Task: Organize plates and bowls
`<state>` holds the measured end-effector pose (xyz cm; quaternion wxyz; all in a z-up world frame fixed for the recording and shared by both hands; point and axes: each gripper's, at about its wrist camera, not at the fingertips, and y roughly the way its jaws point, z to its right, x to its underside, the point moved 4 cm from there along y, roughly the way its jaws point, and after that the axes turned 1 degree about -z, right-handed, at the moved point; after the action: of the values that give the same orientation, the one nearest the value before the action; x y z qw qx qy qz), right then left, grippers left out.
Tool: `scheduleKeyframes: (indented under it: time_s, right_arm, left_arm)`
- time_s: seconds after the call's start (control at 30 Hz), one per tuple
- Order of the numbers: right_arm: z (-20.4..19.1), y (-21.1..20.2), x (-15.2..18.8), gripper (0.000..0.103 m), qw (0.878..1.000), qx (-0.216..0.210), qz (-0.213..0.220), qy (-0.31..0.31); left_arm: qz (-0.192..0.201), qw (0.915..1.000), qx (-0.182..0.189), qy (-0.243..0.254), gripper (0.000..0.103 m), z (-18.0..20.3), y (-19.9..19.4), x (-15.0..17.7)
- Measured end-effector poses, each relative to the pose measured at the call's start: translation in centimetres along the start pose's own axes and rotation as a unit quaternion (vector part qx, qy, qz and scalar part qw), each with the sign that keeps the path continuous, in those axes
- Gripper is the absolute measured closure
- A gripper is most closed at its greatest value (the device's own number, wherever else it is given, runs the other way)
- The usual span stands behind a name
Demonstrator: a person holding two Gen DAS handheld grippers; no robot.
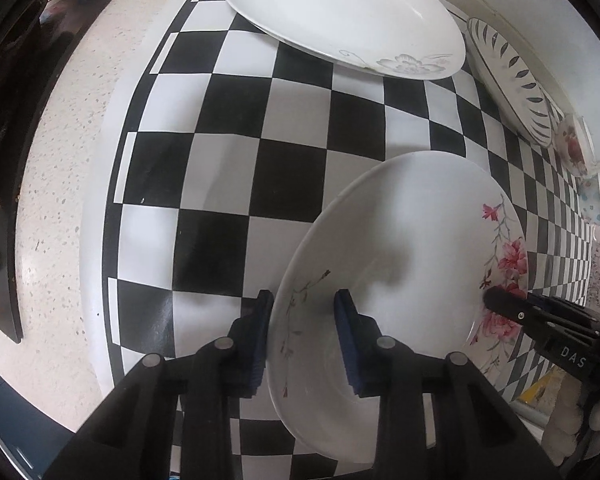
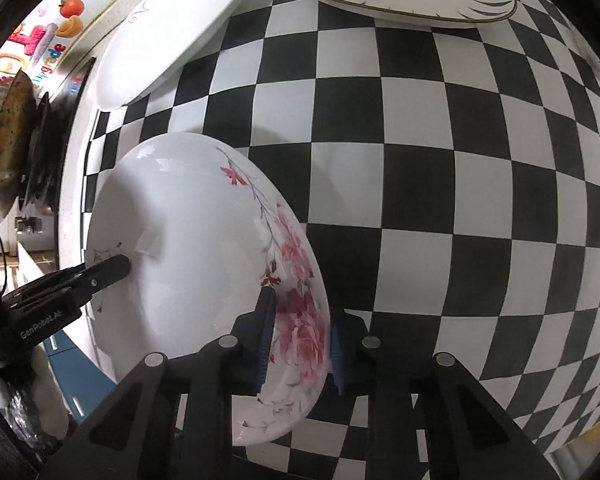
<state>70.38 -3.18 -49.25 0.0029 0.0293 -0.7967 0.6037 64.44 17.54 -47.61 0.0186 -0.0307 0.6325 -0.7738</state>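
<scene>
Now my left gripper pinches one rim of the flowered bowl, pads nearly closed on it; my right gripper clamps the opposite, rose-painted rim. The bowl sits on the checkered mat, near the white plates. I judge this the grasp; next comes a level, even lift.

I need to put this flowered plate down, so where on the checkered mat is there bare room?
Bare checks lie between the flowered plate, the plain white plate and the mat's edge. Crowded along the far side, where the white plate and the striped plate sit.
</scene>
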Motion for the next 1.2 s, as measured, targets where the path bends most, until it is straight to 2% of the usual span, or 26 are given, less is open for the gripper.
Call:
scheduleKeyframes:
  time_s: [0.3,0.53,0.93,1.07,1.2]
  right_arm:
    - [1.2,-0.9,0.0,0.080,1.000,-0.003,-0.005,-0.010]
    - [3.1,-3.0,0.1,0.081,1.000,-0.004,0.009,-0.009]
    - [12.0,-7.3,2.2,0.082,0.997,-0.006,0.042,0.061]
    - [14.8,-7.2,3.1,0.082,0.995,-0.004,0.045,0.087]
    - [16.5,-6.1,3.4,0.082,0.994,-0.003,0.038,0.103]
  left_arm:
    - [-0.005,0.9999,-0.016,-0.003,0.074,2.1,0.0,1.5]
    - [-0.006,0.9999,-0.013,0.009,0.074,6.7,0.0,1.3]
    - [-0.018,0.9963,-0.010,0.083,0.074,17.4,1.1,-0.7]
    - [-0.030,0.9938,-0.014,0.106,0.074,20.7,2.9,-0.5]
    - [-0.046,0.9926,-0.026,0.109,0.074,22.3,4.6,-0.5]
